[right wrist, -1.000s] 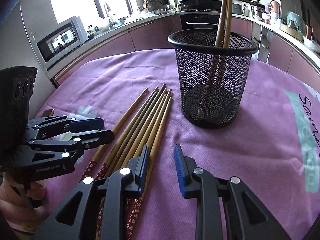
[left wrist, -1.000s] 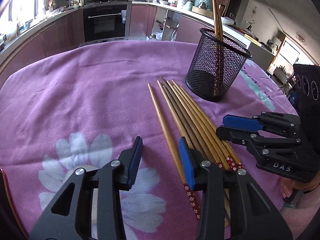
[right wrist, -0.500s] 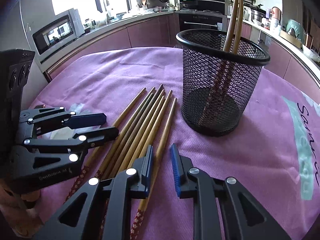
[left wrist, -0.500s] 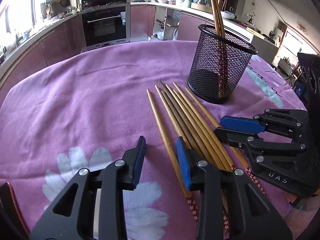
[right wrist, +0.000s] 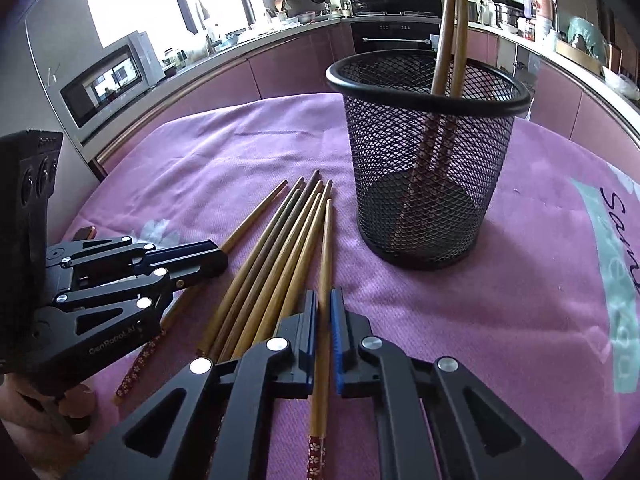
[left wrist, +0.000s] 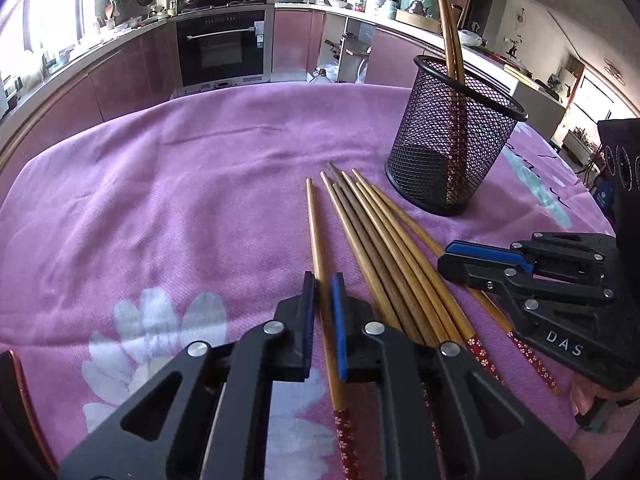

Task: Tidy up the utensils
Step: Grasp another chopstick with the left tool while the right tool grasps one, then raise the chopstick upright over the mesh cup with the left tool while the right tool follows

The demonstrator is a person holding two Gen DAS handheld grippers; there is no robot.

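the left claw is pinched on the leftmost chopstick of the row lying on the purple cloth of the bench, its blue pads pressing the shaft from both sides – the stick runs from about 6 o'clock up toward 12 in the left wrist view, its flowered red end showing below the claw. the right claw is likewise clamped on the rightmost chopstick, which sits between its pads and points toward 12 o'clock in the right wrist view. between those two sticks lies the bundle of loose chopsticks, side by side and touching, tips fanned toward the black mesh cup. the cup stands upright on the cloth at about 1 o'clock from the left claw, just beyond the chopstick tips and apart from them; two chopsticks lean inside it, their thin ends rising above the rim. in the left wrist view the right claw appears at 3 o'clock, lying over the far-side sticks; in the right wrist view the left claw shows at 9 o'clock with a person's fingers under its body. a kitchen with an oven and a microwave curves around at 12 o'clock.
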